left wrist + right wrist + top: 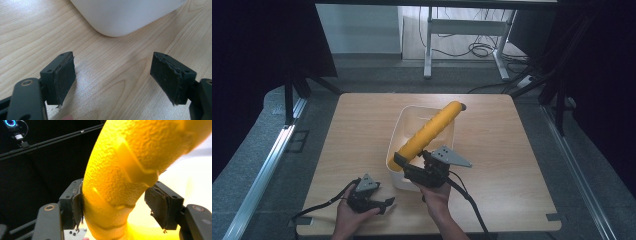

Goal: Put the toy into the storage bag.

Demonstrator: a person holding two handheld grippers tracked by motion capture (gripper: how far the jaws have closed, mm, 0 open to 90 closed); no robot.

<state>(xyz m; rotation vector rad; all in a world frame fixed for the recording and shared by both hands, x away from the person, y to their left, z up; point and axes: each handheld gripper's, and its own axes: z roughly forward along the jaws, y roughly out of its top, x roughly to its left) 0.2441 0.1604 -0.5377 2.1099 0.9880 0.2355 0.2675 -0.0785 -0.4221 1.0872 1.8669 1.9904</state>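
At the left of the high view, the left gripper (388, 202) lies low over the near edge of the wooden table (357, 130), held in the person's left hand (352, 212). Its own view shows its jaws spread wide with nothing between them, bare wood grain under the gap and the rounded corner of the white plastic bin (125, 17) just ahead.

Toward the middle of the table stands that white plastic bin (398, 131). A long yellow textured tube (429, 132), shaped like a padded handle with a dark end cap, slants across it: its far end sticks out past the bin's far rim, and its near end comes down at the bin's near left corner.

There the right gripper (398, 161), held in the person's right hand (436, 194), meets the tube's near end. In the right gripper view the yellow tube (130, 170) rises between the jaws of the right gripper (113, 205); the left pad (78, 205) presses against its rough surface and the right pad (160, 207) sits right at its other side, so the jaws are closed onto the tube at about its own width.
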